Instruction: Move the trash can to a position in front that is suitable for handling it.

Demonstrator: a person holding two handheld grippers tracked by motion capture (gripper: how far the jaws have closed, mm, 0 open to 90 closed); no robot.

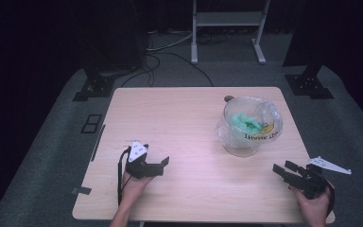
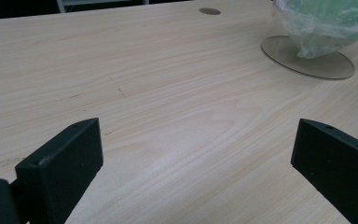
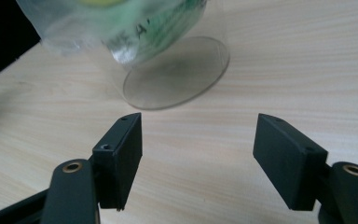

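Tongs first, from the high view: I have the left tongs (image 1: 158, 163) low over the near-left part of the desk (image 1: 179, 118) and the right tongs (image 1: 286, 171) at the near-right corner. Both point inward toward the clear glass bowl (image 1: 251, 124) on the far right side. Both are spread and hold nothing. That reads to me as a waiting stance, each pair aimed at the one thing worth reaching. The bowl is lined with a crumpled plastic bag (image 1: 269, 113), something green (image 1: 246, 123) inside it. A small dark disc (image 1: 229, 99) sits in the desk just behind the bowl. Bare wood lies between tongs and bowl.

Left gripper view: my jaws stand wide apart over plain desk, well short of the bowl's round foot (image 2: 307, 58) at upper right; the bag (image 2: 326, 23) bulges above it.

Right gripper view: jaws open, empty, near the glass foot (image 3: 177, 74). The bag (image 3: 74, 23) overhangs it, so I judge loose plastic the likeliest nuisance in any grab.
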